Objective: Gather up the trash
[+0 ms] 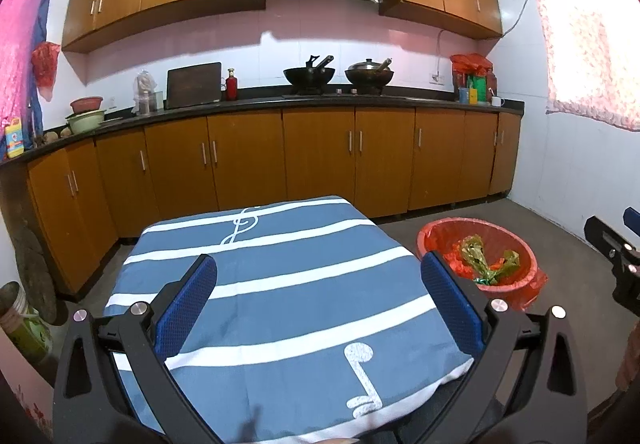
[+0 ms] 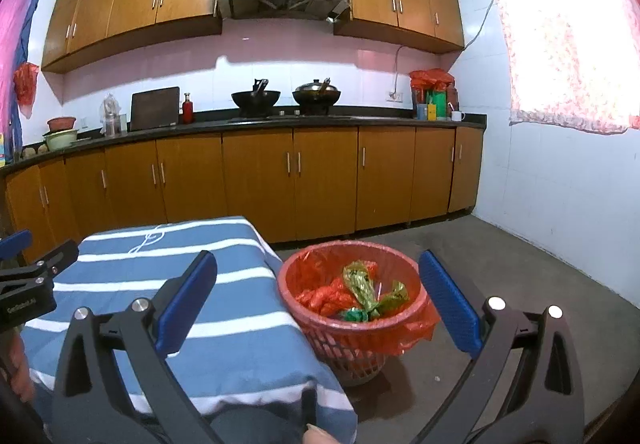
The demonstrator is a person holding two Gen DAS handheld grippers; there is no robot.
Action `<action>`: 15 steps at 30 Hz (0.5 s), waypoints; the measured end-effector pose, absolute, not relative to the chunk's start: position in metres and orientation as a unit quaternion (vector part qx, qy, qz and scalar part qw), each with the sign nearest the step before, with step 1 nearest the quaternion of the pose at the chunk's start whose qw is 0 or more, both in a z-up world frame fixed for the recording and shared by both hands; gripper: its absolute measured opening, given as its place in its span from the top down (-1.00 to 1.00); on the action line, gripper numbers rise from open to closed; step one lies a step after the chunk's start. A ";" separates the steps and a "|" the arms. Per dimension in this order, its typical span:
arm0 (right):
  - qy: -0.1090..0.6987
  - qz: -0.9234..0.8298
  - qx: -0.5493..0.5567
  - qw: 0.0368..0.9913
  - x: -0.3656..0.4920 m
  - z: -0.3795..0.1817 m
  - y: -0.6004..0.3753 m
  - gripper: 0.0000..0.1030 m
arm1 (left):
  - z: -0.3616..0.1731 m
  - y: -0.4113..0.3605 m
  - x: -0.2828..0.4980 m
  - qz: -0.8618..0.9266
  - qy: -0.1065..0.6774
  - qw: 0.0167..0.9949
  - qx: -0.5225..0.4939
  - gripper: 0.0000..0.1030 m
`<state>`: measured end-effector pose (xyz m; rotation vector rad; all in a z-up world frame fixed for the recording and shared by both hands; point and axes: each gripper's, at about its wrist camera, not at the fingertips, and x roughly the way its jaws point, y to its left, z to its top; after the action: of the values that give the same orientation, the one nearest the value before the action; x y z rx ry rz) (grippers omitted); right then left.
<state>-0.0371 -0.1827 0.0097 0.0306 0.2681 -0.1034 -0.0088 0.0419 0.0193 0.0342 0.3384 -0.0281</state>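
Note:
A red mesh waste basket (image 2: 320,328) with an orange-red liner stands on the floor just right of the table; it also shows in the left wrist view as the basket (image 1: 520,286). Inside lie crumpled green and orange plastic bags (image 2: 366,294). My left gripper (image 1: 318,304) hovers wide open over the blue and white striped tablecloth (image 1: 280,308), nothing between its blue pads. My right gripper (image 2: 318,302) is also open and empty, straddling the table's right edge and the basket. The tablecloth (image 2: 172,284) carries no loose trash that I can see.
Wooden base cabinets (image 1: 320,159) and a dark counter with two woks (image 1: 310,75) line the far wall. A white tiled wall with a curtained window (image 2: 568,39) closes the right side. Grey floor (image 2: 520,276) lies open behind the basket. A jar (image 1: 24,324) stands low left.

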 end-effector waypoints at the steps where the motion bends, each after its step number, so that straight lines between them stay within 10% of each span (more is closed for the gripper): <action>1: 0.136 -0.053 0.015 0.989 -0.038 0.008 -0.182 -0.92 | 0.018 0.042 -0.010 -0.015 0.169 0.985 0.018 -0.96; 15: 0.156 -0.058 0.022 0.986 -0.037 -0.006 -0.183 -0.92 | 0.002 0.040 -0.019 -0.018 0.180 0.983 0.020 -0.96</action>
<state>-0.0368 -0.1829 -0.0058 0.0448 0.3125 -0.1170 -0.0191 0.0399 0.0021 0.0406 0.3614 -0.0357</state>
